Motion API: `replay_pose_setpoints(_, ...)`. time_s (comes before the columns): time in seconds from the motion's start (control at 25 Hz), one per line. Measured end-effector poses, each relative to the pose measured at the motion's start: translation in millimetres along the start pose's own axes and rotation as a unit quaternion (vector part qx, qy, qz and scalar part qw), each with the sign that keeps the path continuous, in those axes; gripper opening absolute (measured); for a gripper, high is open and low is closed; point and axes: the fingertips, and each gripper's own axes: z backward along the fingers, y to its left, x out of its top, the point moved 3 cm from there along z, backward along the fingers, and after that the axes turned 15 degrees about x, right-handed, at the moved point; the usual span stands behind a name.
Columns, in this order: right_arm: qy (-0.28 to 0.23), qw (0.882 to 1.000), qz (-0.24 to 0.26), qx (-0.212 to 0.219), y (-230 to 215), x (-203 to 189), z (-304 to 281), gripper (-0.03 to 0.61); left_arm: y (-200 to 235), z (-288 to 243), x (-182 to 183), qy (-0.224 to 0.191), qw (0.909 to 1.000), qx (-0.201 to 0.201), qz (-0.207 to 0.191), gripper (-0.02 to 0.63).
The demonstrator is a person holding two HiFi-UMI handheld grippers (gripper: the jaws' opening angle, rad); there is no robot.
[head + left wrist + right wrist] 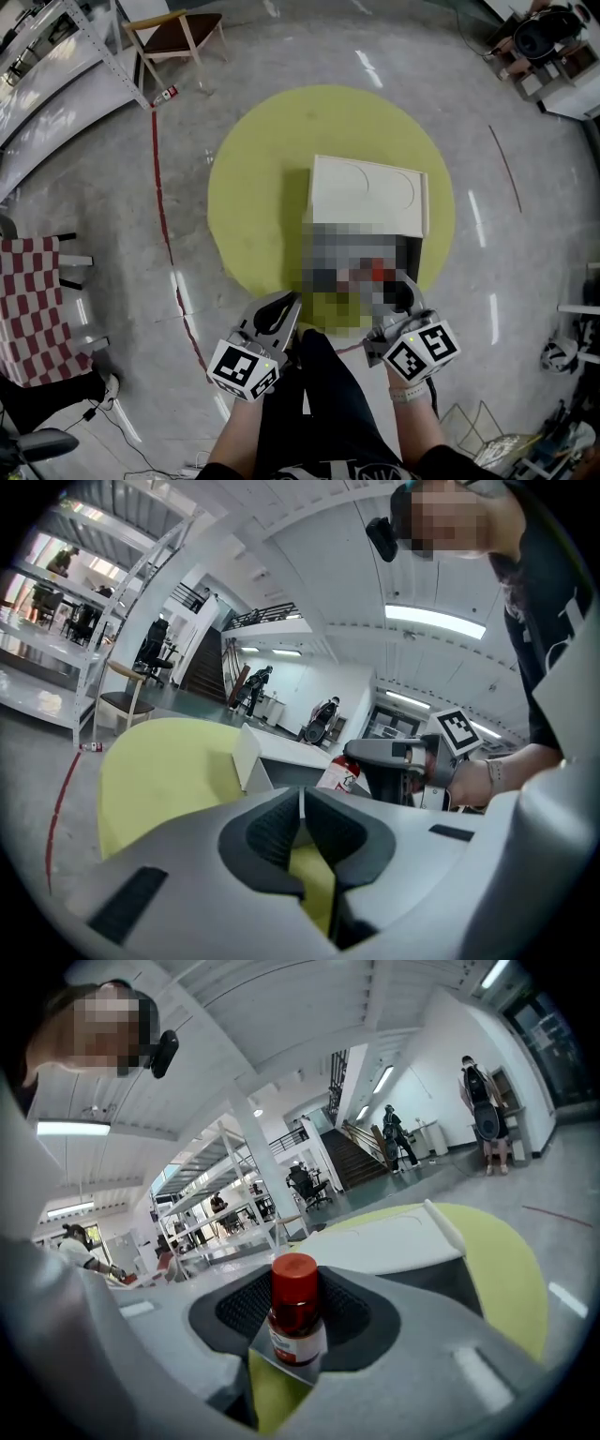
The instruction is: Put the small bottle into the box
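Note:
The small bottle (295,1312), with a red cap and a white label, stands upright between the pads of my right gripper (298,1321), which is shut on it. In the head view its red cap (380,274) shows just ahead of my right gripper (398,292), at the near edge of the box (367,194). The box's white lid stands open and its inside is hidden by a mosaic patch. My left gripper (278,314) hangs beside the box's near left corner, shut with nothing in it. The left gripper view shows its pads (281,832) touching, and beyond them the bottle (337,772).
The box sits on a round yellow-green mat (253,206) on a shiny grey floor. A chair (178,33) and a metal rack (56,47) stand at the far left, a checkered seat (33,291) at the near left. A red line (164,216) curves across the floor.

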Motion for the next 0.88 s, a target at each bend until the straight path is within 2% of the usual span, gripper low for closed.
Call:
replay_pose_setpoints(0.2, 0.06, 0.996, 0.067, -0.003, 2, -14, -11, 0.147, 7, 0, -3, 0.0, 1.0, 0.006, 0.003, 0.023)
replay_pose_setpoints(0.48, 0.097, 0.989, 0.111, 0.007, 4, -22, -19, 0.148, 12, 0, -7, 0.004, 0.9999, 0.013, 0.008, 0.023)
replay_pose_setpoints(0.76, 0.155, 0.974, 0.166, 0.018, 6, -30, -26, 0.147, 14, 0, -10, 0.007, 0.9998, 0.015, 0.012, 0.023)
replay_pose_setpoints(0.88, 0.166, 0.971, 0.171, 0.019, 5, -32, -25, 0.147, 13, 0, -11, 0.006, 0.9998, 0.017, 0.013, 0.023)
